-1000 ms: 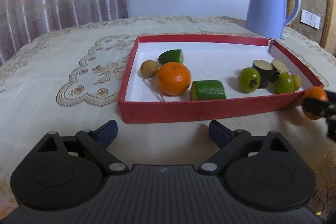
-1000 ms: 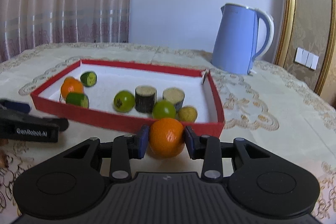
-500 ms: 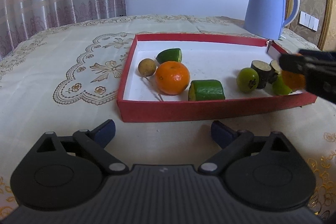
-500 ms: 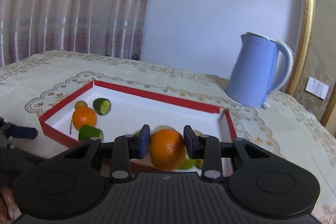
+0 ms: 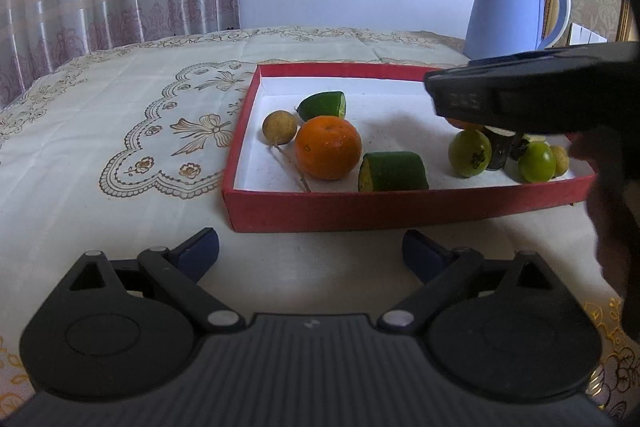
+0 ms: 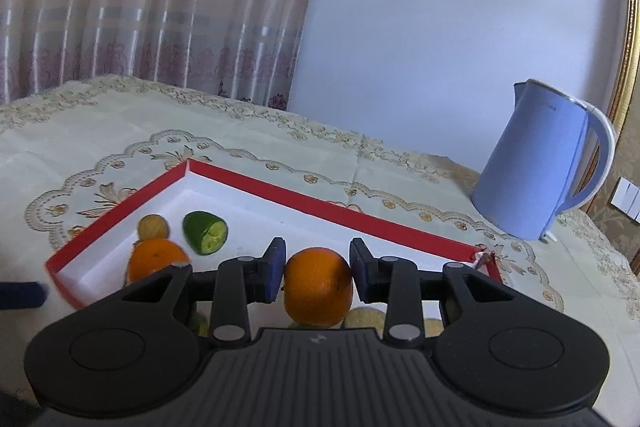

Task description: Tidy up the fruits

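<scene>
My right gripper (image 6: 318,267) is shut on an orange (image 6: 318,285) and holds it above the red tray (image 6: 120,205). In the left wrist view the right gripper (image 5: 520,95) hovers over the tray's right part (image 5: 400,211), hiding most of its orange. Inside the tray lie another orange (image 5: 328,147), a small brown fruit (image 5: 279,126), a green half fruit (image 5: 322,105), a green cut piece (image 5: 394,173), two round green fruits (image 5: 469,153) and dark cut pieces. My left gripper (image 5: 310,251) is open and empty on the table in front of the tray.
A blue kettle (image 5: 516,7) stands behind the tray at the right; it also shows in the right wrist view (image 6: 548,163). An embroidered cloth (image 5: 120,131) covers the table. Curtains hang at the back left.
My right gripper has lifted the orange from the table beside the tray's right corner and carried it up and over the tray. My left gripper has stayed put, open.
</scene>
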{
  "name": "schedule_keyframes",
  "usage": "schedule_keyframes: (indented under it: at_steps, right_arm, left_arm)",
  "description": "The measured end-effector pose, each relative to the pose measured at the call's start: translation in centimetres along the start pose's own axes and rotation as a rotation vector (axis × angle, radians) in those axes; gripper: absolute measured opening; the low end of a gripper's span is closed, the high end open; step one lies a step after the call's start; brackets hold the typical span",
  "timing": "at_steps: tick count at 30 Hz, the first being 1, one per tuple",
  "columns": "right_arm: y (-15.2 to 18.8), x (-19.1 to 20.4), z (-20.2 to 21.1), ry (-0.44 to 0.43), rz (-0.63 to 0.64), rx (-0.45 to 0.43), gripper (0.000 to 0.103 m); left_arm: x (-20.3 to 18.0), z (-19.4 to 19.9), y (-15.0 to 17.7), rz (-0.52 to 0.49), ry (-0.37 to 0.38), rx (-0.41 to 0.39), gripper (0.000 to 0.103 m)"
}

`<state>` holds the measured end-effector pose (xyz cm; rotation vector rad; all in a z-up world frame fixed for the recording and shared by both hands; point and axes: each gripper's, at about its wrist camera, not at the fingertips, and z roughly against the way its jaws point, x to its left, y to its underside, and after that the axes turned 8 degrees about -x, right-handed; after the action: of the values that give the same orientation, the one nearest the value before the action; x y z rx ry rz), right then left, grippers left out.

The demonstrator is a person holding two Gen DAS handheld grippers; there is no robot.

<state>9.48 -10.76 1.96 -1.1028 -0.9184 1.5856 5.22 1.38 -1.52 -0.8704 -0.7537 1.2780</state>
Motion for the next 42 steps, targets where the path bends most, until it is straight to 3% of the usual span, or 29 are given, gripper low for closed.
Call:
schedule_keyframes:
  at_steps: [16, 33, 38, 42]
  right_arm:
    - [0.8, 0.0, -4.6, -0.002, -0.012, 0.110, 0.034]
    - [-0.3, -0.7, 1.1, -0.026, -0.056, 0.055, 0.037]
    - [0.3, -1.3, 2.9, -0.014, -0.080, 0.060, 0.061]
    - [0.7, -2.0, 4.4, -0.002, -0.098, 0.058, 0.063]
  left_arm:
    - [0.0, 0.0, 0.0, 0.002, 0.003, 0.001, 0.098]
    - [0.0, -0.2, 0.1, -0.005, 0.001, 0.006, 0.099]
    - [0.1, -0.2, 0.0, -0.008, 0.010, 0.008, 0.103]
    - [-0.2, -0.2, 0.1, -0.023, 0.008, 0.007, 0.103]
